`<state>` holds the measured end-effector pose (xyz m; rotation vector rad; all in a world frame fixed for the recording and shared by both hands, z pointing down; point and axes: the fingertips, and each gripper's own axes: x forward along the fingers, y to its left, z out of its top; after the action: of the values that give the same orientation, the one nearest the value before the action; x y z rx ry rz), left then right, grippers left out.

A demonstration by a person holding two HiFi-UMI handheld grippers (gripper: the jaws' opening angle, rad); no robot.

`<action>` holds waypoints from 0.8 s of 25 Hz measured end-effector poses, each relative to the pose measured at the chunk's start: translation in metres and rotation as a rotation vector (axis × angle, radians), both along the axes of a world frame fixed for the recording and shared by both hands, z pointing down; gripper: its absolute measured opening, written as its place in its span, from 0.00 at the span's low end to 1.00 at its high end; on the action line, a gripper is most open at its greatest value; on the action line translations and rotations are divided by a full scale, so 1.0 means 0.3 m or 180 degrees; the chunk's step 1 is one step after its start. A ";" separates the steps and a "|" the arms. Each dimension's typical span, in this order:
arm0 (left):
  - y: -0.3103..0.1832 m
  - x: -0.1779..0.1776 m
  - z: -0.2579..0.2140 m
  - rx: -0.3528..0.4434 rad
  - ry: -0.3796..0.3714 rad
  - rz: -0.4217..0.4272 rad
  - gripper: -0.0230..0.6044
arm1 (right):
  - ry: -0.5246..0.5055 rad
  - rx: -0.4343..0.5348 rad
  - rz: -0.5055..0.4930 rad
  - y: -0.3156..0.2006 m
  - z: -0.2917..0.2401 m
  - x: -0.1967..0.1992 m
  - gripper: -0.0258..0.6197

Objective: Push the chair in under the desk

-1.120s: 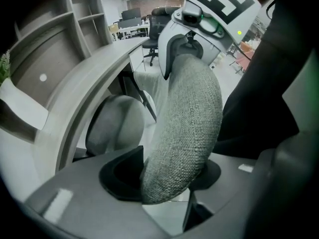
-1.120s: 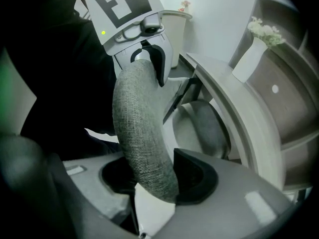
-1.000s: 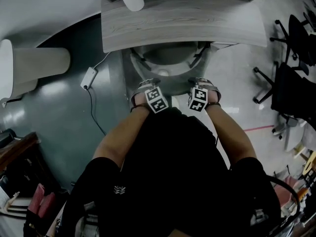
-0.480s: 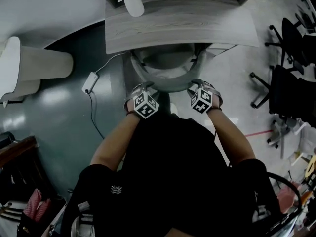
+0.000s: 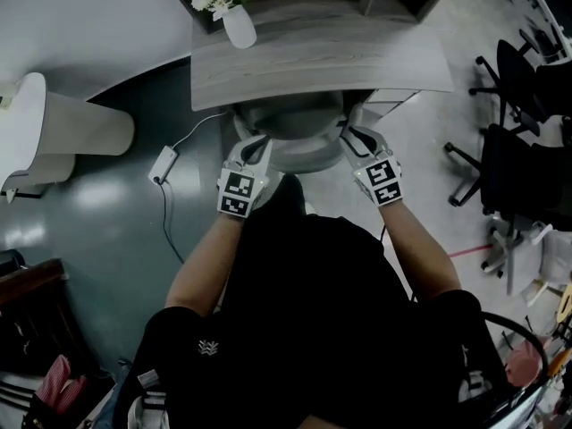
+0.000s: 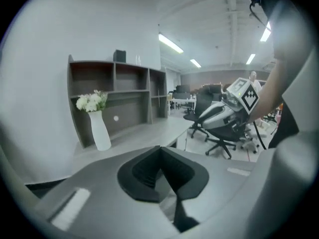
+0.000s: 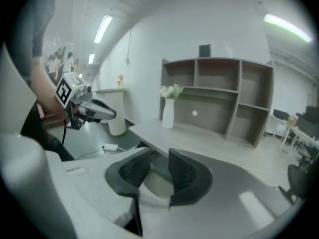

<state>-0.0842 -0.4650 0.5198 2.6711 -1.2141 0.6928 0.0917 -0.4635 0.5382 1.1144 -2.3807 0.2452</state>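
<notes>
Grey chair (image 5: 299,141) sits partly under the wood-grain tabletop (image 5: 322,56), its back towards me. My left tool (image 5: 257,147) has just closed, jaws together and empty. My right tool (image 5: 356,138) has just been closing; its jaws stand apart, gripping nothing

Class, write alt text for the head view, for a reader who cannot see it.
Seen from above, a person in black holds the left gripper and right gripper near the back of a grey chair tucked partly under a curved wooden desk bearing a white vase of flowers. The left jaws are shut; the right jaws, empty, have just been closing.
</notes>
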 end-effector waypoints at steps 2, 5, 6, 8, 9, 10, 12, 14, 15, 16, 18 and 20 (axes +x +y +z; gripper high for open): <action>-0.034 -0.018 -0.081 0.0176 0.0162 -0.0108 0.05 | -0.0250 0.0093 0.0191 -0.030 -0.071 0.016 0.20; -0.073 -0.044 -0.185 0.0351 0.0295 -0.0236 0.05 | -0.0363 0.0308 0.0279 -0.054 -0.155 0.024 0.17; -0.080 -0.051 -0.211 0.0400 0.0312 -0.0257 0.05 | -0.0390 0.0363 0.0304 -0.060 -0.175 0.027 0.15; -0.088 -0.063 -0.244 0.0475 0.0314 -0.0281 0.05 | -0.0450 0.0410 0.0378 -0.069 -0.198 0.037 0.06; -0.090 -0.068 -0.251 0.0501 0.0306 -0.0290 0.05 | -0.0471 0.0412 0.0419 -0.073 -0.202 0.045 0.04; -0.091 -0.074 -0.254 0.0519 0.0296 -0.0303 0.05 | -0.0486 0.0400 0.0460 -0.076 -0.201 0.053 0.04; -0.092 -0.088 -0.253 0.0519 0.0285 -0.0349 0.05 | -0.0507 0.0363 0.0545 -0.084 -0.190 0.071 0.04; -0.088 -0.102 -0.252 0.0502 0.0289 -0.0397 0.05 | -0.0526 0.0330 0.0628 -0.090 -0.178 0.089 0.04; -0.086 -0.109 -0.251 0.0499 0.0289 -0.0411 0.05 | -0.0534 0.0318 0.0663 -0.093 -0.173 0.097 0.04; -0.085 -0.116 -0.251 0.0499 0.0285 -0.0419 0.05 | -0.0541 0.0312 0.0693 -0.097 -0.172 0.103 0.04; -0.084 -0.132 -0.247 0.0496 0.0270 -0.0433 0.05 | -0.0549 0.0306 0.0731 -0.104 -0.172 0.108 0.04; -0.086 -0.143 -0.245 0.0490 0.0261 -0.0446 0.05 | -0.0540 0.0298 0.0741 -0.110 -0.169 0.109 0.04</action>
<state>-0.1271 -0.4908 0.4463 2.6704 -1.4704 0.4829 0.1243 -0.4966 0.4875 1.4703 -2.4281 0.3218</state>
